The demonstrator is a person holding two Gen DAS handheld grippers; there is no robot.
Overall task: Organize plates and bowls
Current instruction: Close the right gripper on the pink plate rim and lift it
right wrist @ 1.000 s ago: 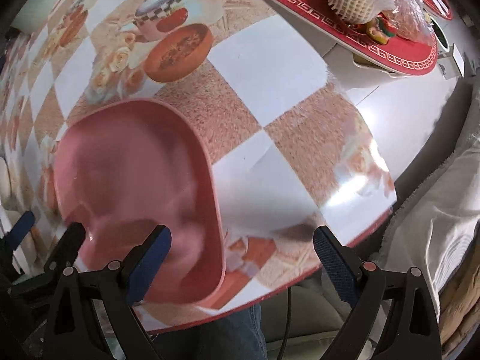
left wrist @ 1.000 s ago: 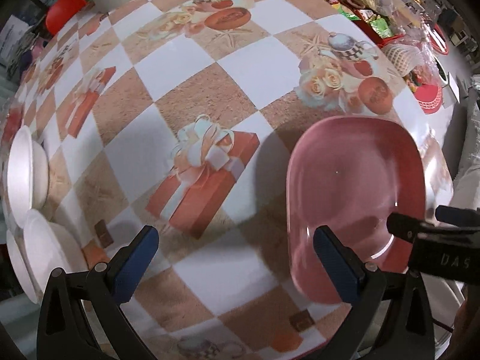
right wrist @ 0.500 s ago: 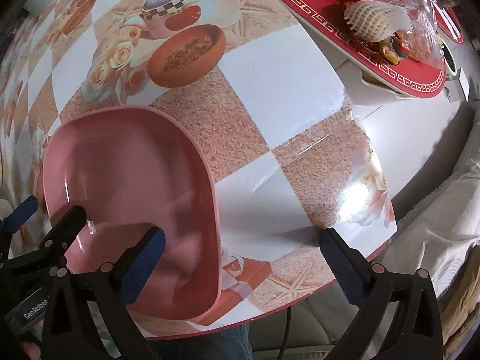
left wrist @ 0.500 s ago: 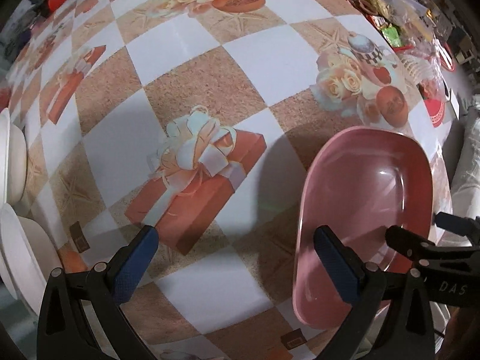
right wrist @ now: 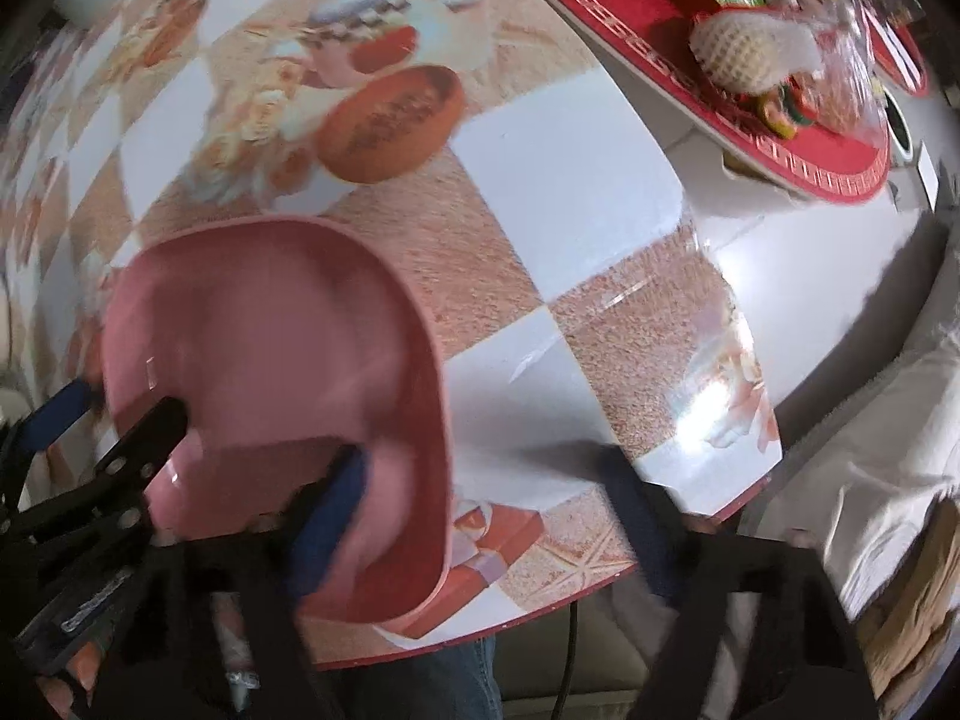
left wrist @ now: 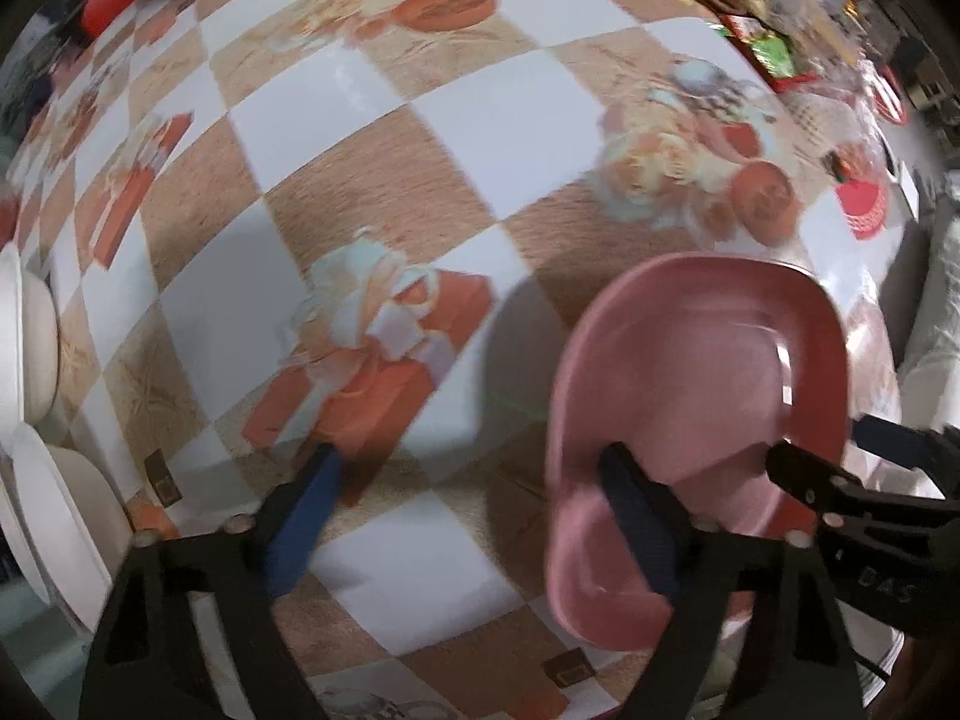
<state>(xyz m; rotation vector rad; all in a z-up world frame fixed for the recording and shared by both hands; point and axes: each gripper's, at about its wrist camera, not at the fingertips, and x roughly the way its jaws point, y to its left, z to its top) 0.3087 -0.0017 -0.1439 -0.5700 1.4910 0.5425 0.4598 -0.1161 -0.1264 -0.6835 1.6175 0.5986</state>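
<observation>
Left gripper [left wrist: 474, 501] and right gripper [right wrist: 489, 507] both closing, jaws not yet clamped, each straddling an opposite rim of the pink rounded plastic plate [left wrist: 708, 396] sitting near the edge of the checkered gift-print tablecloth [left wrist: 372, 138], white bowls [left wrist: 54, 516] well left of it.

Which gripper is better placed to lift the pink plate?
Hard to separate: both straddle an edge. Left gripper has the pink plate rim between its closing jaws, as does the right gripper on the opposite side. Probably a two-handed lift; the left sits nearer the white bowls.
</observation>
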